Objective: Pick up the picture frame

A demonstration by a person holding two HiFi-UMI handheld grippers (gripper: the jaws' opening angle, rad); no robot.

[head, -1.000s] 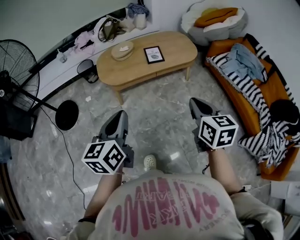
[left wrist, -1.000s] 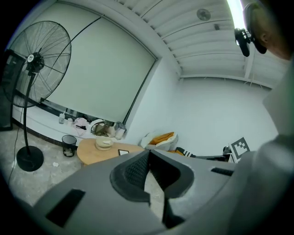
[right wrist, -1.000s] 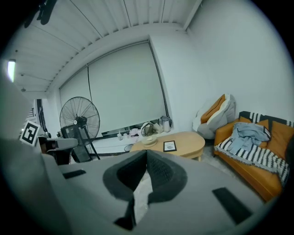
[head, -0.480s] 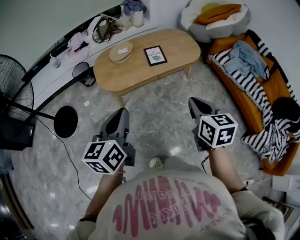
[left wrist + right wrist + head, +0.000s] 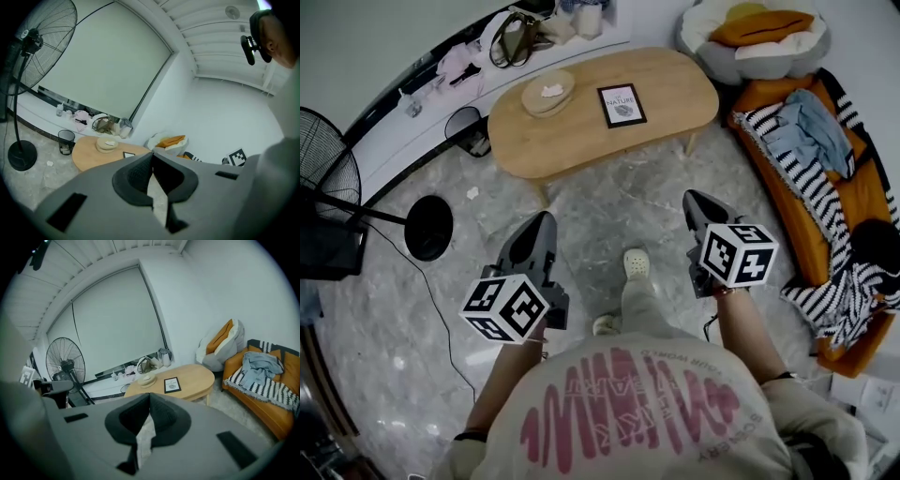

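**A:** How do the jaws stand?

**B:** On the left gripper (image 5: 541, 219) the pads meet at the tips with nothing between them. The right gripper (image 5: 690, 198) is the same, closed and empty. Both hang over the marble floor (image 5: 600, 211), well apart, with the person's shoe (image 5: 636, 263) between them.

**A:** And the picture frame?

**B:** The picture frame (image 5: 622, 105) lies flat on the wooden table (image 5: 581, 136) on the far side of both grippers. It is just right of the bowl (image 5: 548, 92). There is bare wood all round it, and it sits clear of the table's near and far edges.

**A:** What room is there in between?

**B:** From the jaws to the table's curved near edge there is only open floor. The table's legs stand under that near edge, one towards each end.

**A:** And the sides?

**B:** On the left are the fan's round base (image 5: 429, 228) and its cable (image 5: 441, 314), with a bin (image 5: 469, 131) just beside the table's left end. On the right is the orange sofa (image 5: 862, 192) under a striped throw, near the right gripper but not touching it. A cushion seat (image 5: 750, 47) sits past the table's far right end.
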